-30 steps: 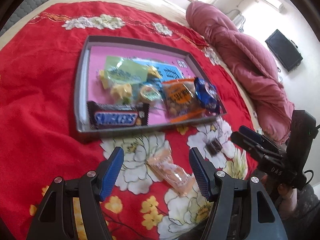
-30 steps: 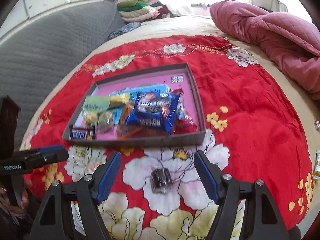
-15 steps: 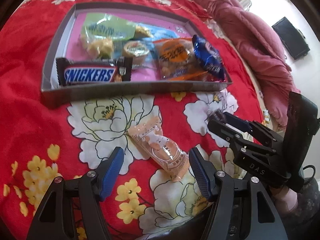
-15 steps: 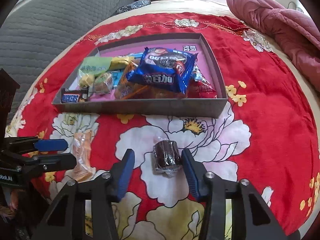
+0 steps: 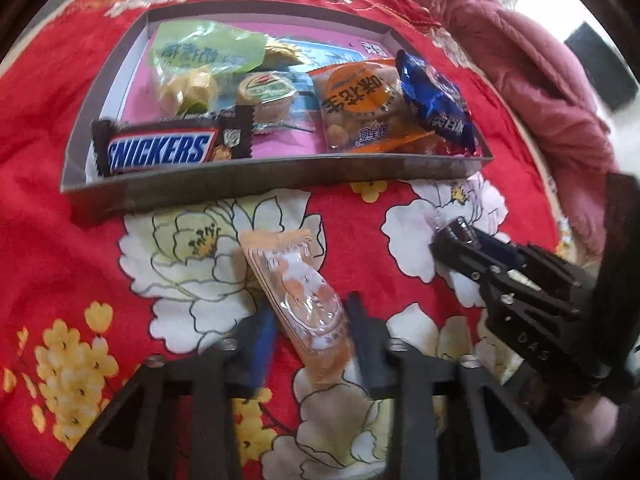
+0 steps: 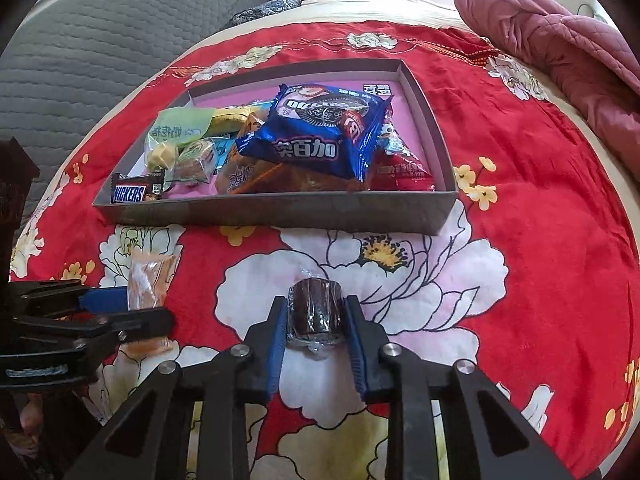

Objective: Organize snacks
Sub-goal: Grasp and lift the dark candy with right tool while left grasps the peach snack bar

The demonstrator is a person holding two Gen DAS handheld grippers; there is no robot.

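Right wrist view, chocolate roll (image 6: 315,312) clamped in right gripper (image 6: 316,320)

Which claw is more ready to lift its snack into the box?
Probably the right claw: its blue pads already press both sides of the dark wrapped cake. The left claw straddles the orange packet, seemingly not squeezing yet. The box sits just ahead.

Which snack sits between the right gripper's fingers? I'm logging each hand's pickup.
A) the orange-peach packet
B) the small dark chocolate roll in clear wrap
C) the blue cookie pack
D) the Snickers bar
B: in the right wrist view the right gripper has its blue pads against both sides of the dark chocolate roll on the red floral blanket.
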